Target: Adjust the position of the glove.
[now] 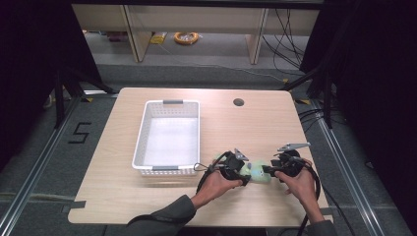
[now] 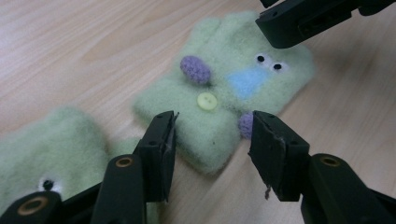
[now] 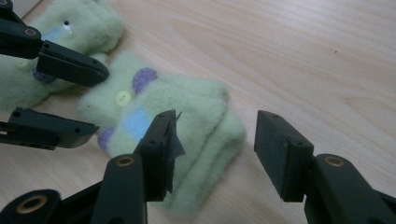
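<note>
Two pale green felt mittens lie on the wooden table. One mitten (image 2: 261, 93) has a yellow button, purple knobs, a blue patch and two small eyes; it also shows between my hands (image 1: 259, 173). My left gripper (image 2: 212, 119) is open, its jaws straddling that mitten's near edge. My right gripper (image 3: 215, 116) is open at the same mitten's (image 3: 205, 112) other end, one jaw over the felt. The second mitten (image 2: 56, 140) lies just beside the first, behind the left gripper's jaws (image 3: 70, 63). Both grippers, left (image 1: 236, 167) and right (image 1: 275, 167), face each other.
A white slotted basket (image 1: 167, 105) stands on the table left of centre, a short way from my left hand. A round cable hole (image 1: 238, 102) sits at the far side of the table. The table's front edge is close behind my forearms.
</note>
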A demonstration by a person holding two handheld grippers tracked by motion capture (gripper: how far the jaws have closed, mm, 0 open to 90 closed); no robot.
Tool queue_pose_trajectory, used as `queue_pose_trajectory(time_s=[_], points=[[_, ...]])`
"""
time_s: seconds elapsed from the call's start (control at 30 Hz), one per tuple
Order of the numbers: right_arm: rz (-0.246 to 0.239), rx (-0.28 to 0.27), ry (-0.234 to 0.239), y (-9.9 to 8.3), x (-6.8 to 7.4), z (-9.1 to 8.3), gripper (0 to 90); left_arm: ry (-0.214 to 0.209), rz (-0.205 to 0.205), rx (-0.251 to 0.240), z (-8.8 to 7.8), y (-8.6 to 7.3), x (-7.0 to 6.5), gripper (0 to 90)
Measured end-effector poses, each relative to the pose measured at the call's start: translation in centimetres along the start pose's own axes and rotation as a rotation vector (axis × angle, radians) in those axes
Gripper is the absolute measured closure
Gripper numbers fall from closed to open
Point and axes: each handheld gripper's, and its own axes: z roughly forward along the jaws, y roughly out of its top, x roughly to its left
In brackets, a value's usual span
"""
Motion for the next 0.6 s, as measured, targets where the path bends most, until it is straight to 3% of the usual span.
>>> queue_pose_trajectory(time_s=[0.07, 0.2, 0.33, 0.4, 0.47, 0.5, 0.57, 0.6], points=[[-0.009, 0.012, -0.005, 0.0, -0.2, 0.4, 52.0, -0.001, -0.025, -0.016, 0.4, -0.1, 0.0, 50.1], [-0.018, 0.022, 0.0, 0.0, -0.1, 0.8, 55.4, 0.021, -0.014, -0.02, 0.6, -0.1, -0.1, 55.0], [-0.014, 0.017, 0.035, -0.3, -0.8, 1.2, 66.7, 0.016, -0.015, -0.022, 0.5, -0.2, 0.0, 64.6], [0.015, 0.019, 0.032, -0.4, -0.7, 1.0, 73.8, 0.02, -0.006, -0.054, 0.5, -0.3, -0.2, 71.3], [0.002, 0.004, 0.051, -0.4, -0.5, 1.0, 77.1, 0.018, 0.005, -0.061, 0.5, -0.3, -0.3, 76.5], [-0.029, 0.011, 0.016, -0.4, -0.5, 1.0, 78.1, 0.012, 0.014, -0.052, 0.3, -0.3, -0.3, 77.8], [-0.018, 0.012, 0.021, -0.3, -0.1, 0.7, 79.4, 0.001, 0.026, -0.058, 0.2, -0.4, -0.3, 79.2], [-0.037, -0.003, 0.025, -0.4, -0.1, 0.6, 79.8, -0.015, 0.012, -0.069, 0.0, -0.5, -0.3, 79.7]])
